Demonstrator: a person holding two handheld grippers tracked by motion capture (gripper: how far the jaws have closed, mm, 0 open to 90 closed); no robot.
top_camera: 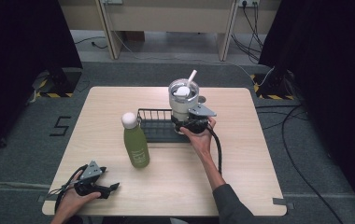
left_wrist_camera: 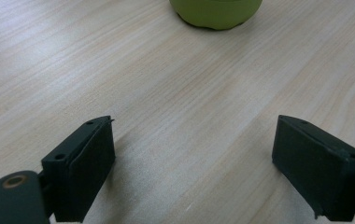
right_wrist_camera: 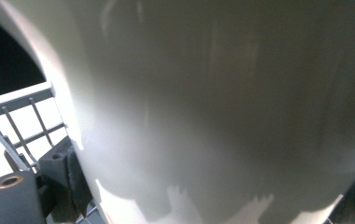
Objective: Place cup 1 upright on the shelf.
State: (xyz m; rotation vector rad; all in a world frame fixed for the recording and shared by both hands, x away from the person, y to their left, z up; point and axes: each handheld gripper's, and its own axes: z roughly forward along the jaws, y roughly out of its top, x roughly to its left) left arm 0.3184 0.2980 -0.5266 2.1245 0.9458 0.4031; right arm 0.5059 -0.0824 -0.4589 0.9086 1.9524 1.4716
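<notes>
A white tumbler point(top_camera: 183, 100) with a clear lid and a white straw stands upright at the right end of a black wire rack point(top_camera: 154, 122). My right gripper point(top_camera: 189, 125) is shut on its lower body from the near side. In the right gripper view the tumbler's wall point(right_wrist_camera: 222, 107) presses against the jaws, with rack wires point(right_wrist_camera: 24, 126) at the left. A green bottle point(top_camera: 135, 142) with a white cap stands left of the rack. My left gripper point(top_camera: 108, 189) rests open near the table's front left corner, with the bottle's base point(left_wrist_camera: 215, 11) ahead of it and bare wood between its jaws point(left_wrist_camera: 194, 168).
The light wooden table point(top_camera: 241, 154) has free room to the right and front of the rack. Beyond it lie a grey floor, cables and black curtains on both sides. A cable trails from each gripper.
</notes>
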